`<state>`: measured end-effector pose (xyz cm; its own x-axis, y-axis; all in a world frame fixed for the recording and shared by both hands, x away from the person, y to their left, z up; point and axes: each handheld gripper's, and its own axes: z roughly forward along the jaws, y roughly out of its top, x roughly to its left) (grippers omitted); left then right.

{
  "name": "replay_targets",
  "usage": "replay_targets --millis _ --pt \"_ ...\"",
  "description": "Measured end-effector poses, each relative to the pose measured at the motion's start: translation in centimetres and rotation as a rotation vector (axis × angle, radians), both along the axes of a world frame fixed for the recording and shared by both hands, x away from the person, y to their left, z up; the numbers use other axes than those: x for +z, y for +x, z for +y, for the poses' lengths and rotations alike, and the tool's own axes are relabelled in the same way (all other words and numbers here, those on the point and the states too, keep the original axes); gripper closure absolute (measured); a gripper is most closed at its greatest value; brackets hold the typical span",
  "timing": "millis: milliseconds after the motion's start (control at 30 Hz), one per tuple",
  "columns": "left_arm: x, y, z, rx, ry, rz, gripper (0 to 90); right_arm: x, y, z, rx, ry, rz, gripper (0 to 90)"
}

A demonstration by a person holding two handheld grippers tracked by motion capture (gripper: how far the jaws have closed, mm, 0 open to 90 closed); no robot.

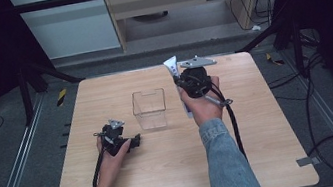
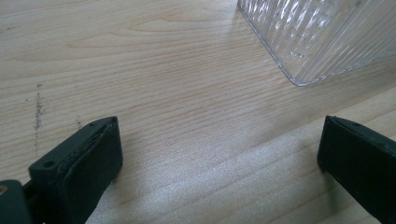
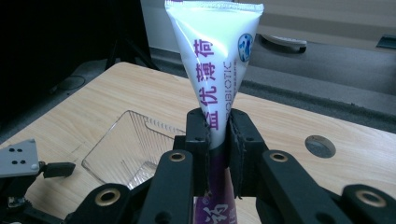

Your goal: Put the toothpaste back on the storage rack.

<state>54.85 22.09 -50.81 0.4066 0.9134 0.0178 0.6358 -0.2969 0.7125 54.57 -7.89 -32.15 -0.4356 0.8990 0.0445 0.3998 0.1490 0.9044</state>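
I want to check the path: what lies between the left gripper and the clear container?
Only bare wooden table lies between the left gripper and the clear container, as the left gripper view shows.

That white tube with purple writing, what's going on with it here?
A person's right gripper is shut on the white tube with purple writing, holding it above the wooden table, beside the clear ribbed plastic box. The left gripper rests open on the table near the box, holding nothing.

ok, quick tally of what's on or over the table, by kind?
Clear plastic box: 1
White tube, clamped in the right tongs: 1
Tongs, counting the left tongs, open: 2
Total: 4
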Motion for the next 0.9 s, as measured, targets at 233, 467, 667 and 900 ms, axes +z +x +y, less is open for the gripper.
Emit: replay_targets --millis 233,467,667,900 --pt "0.0 0.0 0.0 -0.003 0.001 0.000 0.0 0.5 0.3 0.6 0.003 -0.001 -0.019 79.6" --pt "0.0 0.0 0.1 -0.003 0.002 0.001 0.0 0.7 0.5 1.3 0.001 0.023 -0.036 79.8" --pt "0.0 0.0 0.1 -0.003 0.002 0.001 0.0 1.3 1.0 2.0 0.003 0.038 -0.049 79.7" --pt "0.0 0.0 0.1 -0.001 0.000 -0.001 0.0 2.5 1.6 3.2 0.015 0.039 -0.072 79.7"
